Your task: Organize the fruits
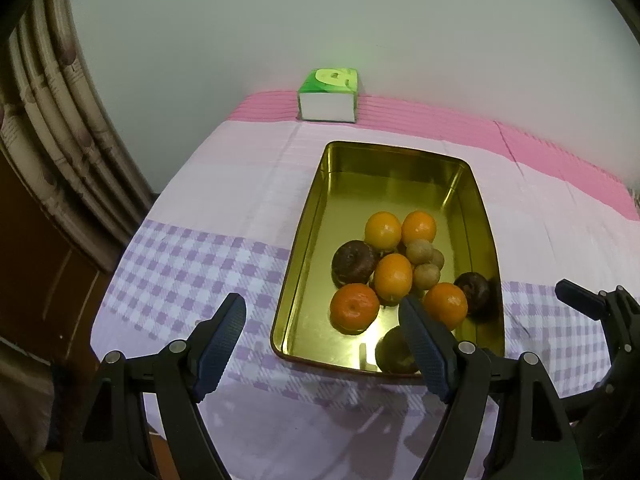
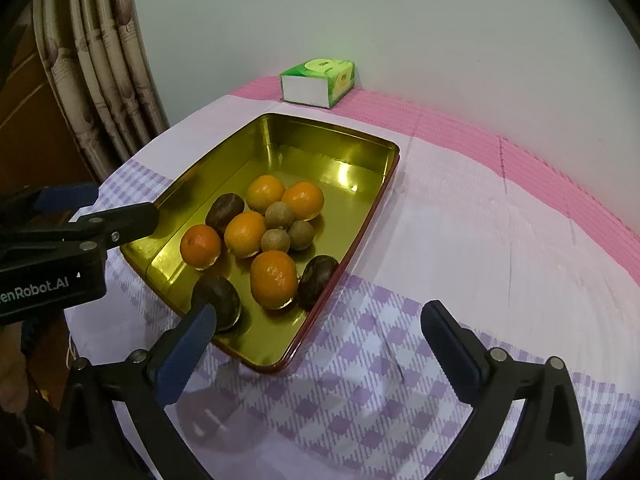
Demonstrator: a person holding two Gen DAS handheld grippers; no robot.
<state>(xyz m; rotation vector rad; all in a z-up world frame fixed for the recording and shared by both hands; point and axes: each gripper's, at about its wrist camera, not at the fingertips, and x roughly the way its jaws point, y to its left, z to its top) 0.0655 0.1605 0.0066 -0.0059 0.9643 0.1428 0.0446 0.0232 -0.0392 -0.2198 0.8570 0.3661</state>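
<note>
Honestly looks nearly done, since every fruit I can see, five oranges (image 2: 245, 234), three dark round ones (image 2: 318, 275) and three little brown ones (image 2: 276, 240), already sits in the gold tin (image 2: 280, 364) on the checked cloth (image 2: 400, 360), with left gripper (image 1: 322, 344) and right gripper (image 2: 320, 344) both spread apart and empty.

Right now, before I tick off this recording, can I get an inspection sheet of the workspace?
Surface: checked lilac and pink cloth, smooth.
Job's things: gold tin tray holding five oranges, three dark fruits and three small brown fruits, bunched at its near end.
Clutter: green tissue box by the wall.
Grippers: left gripper open, empty, over the tray's near left edge; right gripper open, empty, over the tray's near corner.
Cables: nothing seen.
Surroundings: plain wall, curtain at left.
</note>
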